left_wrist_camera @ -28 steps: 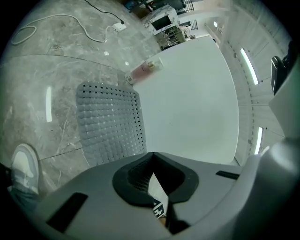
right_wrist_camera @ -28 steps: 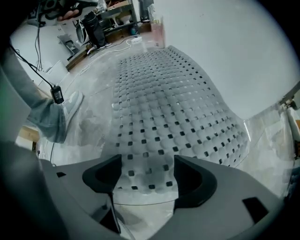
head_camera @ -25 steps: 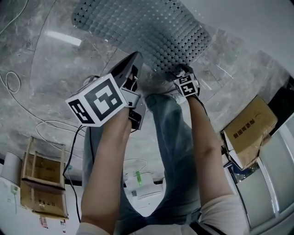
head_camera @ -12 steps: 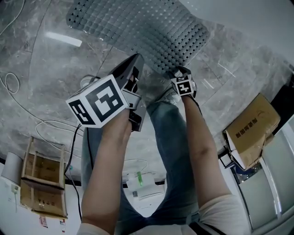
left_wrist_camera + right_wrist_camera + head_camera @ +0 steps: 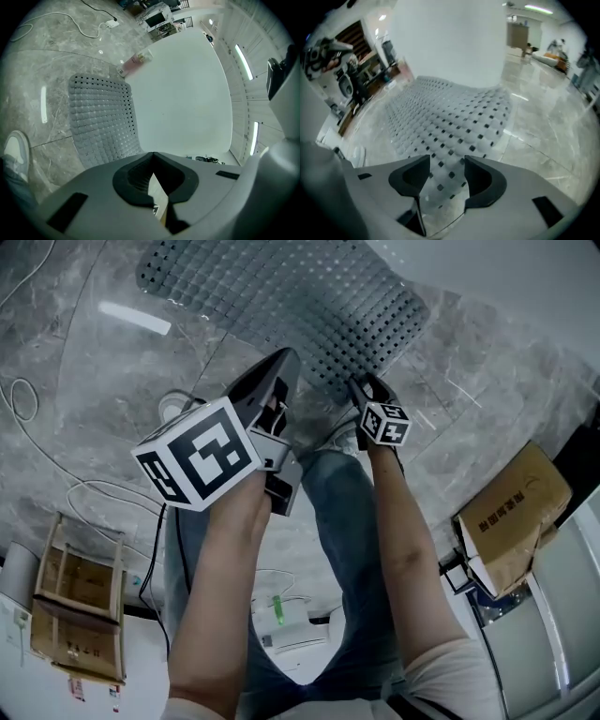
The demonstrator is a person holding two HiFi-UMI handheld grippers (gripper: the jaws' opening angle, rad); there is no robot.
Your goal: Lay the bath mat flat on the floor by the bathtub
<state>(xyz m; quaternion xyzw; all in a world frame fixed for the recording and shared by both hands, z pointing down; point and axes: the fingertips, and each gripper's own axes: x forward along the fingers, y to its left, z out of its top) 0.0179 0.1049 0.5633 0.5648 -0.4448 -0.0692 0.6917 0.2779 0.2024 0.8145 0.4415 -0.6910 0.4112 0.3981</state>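
The bath mat (image 5: 300,306) lies spread on the marble floor (image 5: 84,371) right beside the white bathtub (image 5: 506,277) — long side along the tub wall; whether it touches the wall I can't tell. That's where the task wants it, so the job looks nearly done; what's left is prob. smoothing.

The right gripper (image 5: 443,171) sits low at the mat's near end w/ its 2 jaws apart; the mat's edge shows in the gap but nothing is pinched — a stance that would suit nudging the corner flat. The left gripper (image 5: 152,157) appears higher and off to the side, jaws together at the tips, gripping nothing; a mat lying down like this hardly needs it.

Mat: grey, soft-looking rubber or plastic; a grid of small raised squares w/ rows of dark holes; rounded corners. In the right gripper view its surface swells gently toward the tub, so it may not be fully flat.

Floor: glossy grey veined stone, hard and prob. slick; tub wall plain, smooth, white.
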